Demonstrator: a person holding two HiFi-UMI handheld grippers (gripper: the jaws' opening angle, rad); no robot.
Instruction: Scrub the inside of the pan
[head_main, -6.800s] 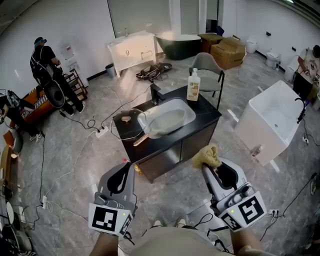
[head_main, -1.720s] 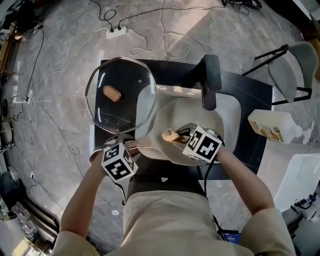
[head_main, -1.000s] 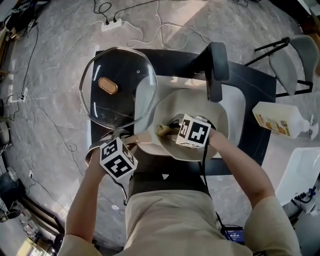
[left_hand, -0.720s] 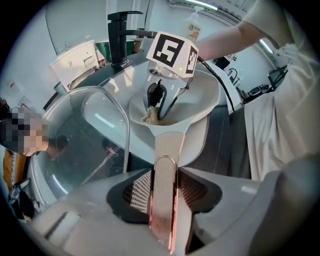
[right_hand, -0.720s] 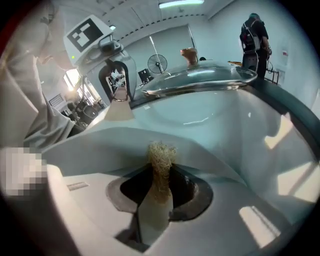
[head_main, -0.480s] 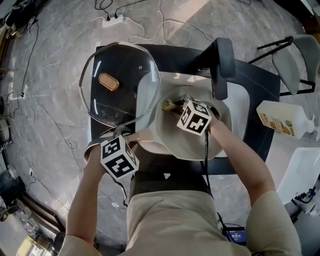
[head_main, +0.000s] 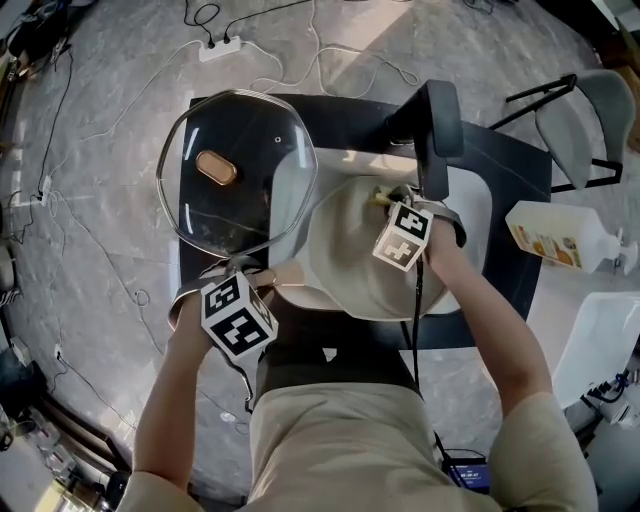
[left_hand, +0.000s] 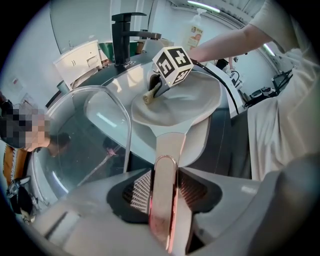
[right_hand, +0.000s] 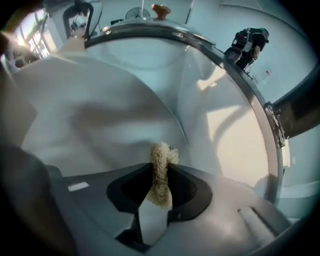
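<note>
R claw (right_hand: 161, 170) clamps a tan scrub pad (right_hand: 160, 154) at the far wall of the pan (head_main: 345, 250), near the faucet (head_main: 440, 130). L claw (left_hand: 165, 200) pinches the pan handle (left_hand: 168, 150). Pan sits in the sink on the dark surface (head_main: 350, 118). Best approach: firm overlapping strokes, handle pinned. R wrist points straight down, forearm outstretched.

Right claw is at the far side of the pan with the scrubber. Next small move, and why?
Probably drag the scrubber across the pan floor toward the handle. The right claw grips it at the far wall by the faucet, so most of the floor lies nearer the handle. The left claw clamps the handle, steadying the pan.
</note>
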